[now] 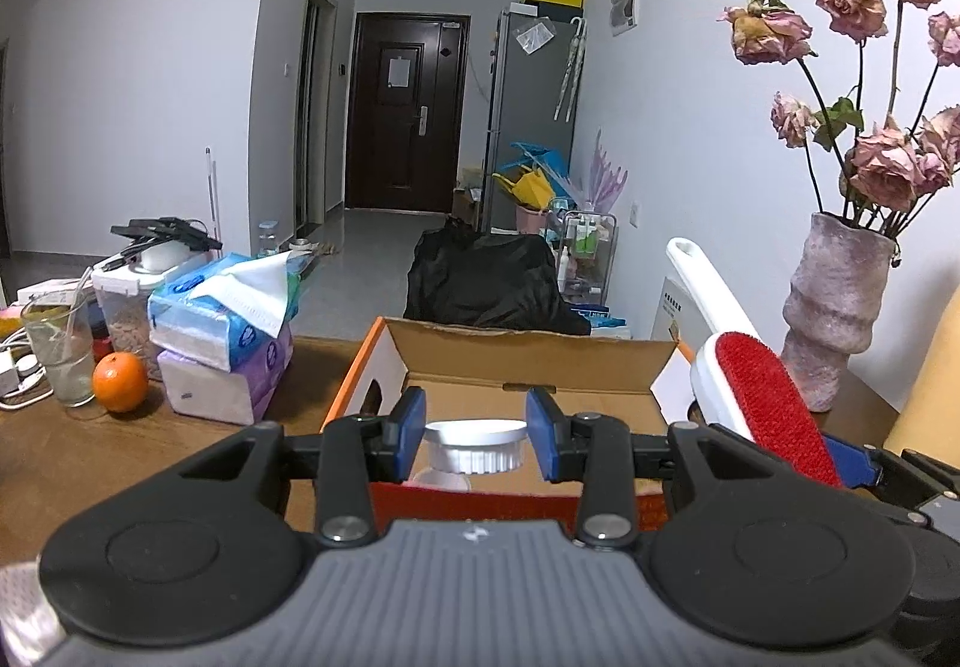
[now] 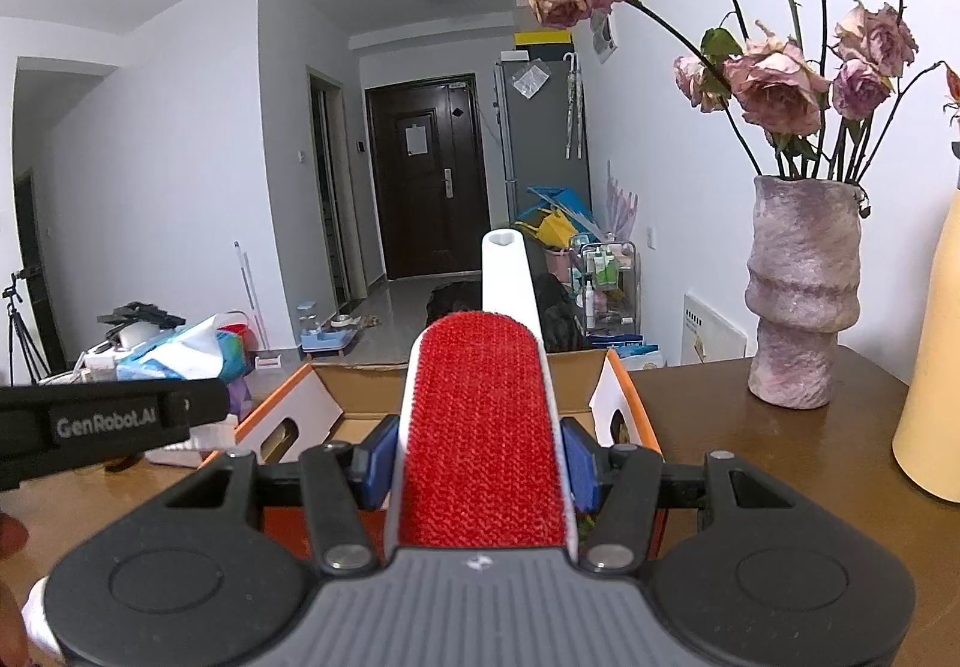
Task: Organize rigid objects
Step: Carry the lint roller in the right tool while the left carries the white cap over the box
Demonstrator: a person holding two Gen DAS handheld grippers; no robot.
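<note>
The left gripper [image 1: 475, 442] has its jaws clamped on the ribbed white cap of a small bottle [image 1: 474, 448], which hangs over the near edge of the open cardboard box [image 1: 528, 352]. The right gripper [image 2: 480, 466] has its jaws clamped on the sides of a lint brush [image 2: 483, 427], red bristle face up, its white handle reaching forward and upward over the same box.

Both things look light and stiff. The ribbed cap gives the pads purchase, though a hold by the cap alone lets the bottle swing. The brush is long, so a grip across its broad head, as here, keeps it steady; the smooth plastic edges could slip.

The box sits on the brown table [image 2: 750, 463], with a vase [image 2: 801, 295] of dried roses to its right and tissue packs [image 1: 222, 331] and an orange [image 1: 120, 382] to its left.
</note>
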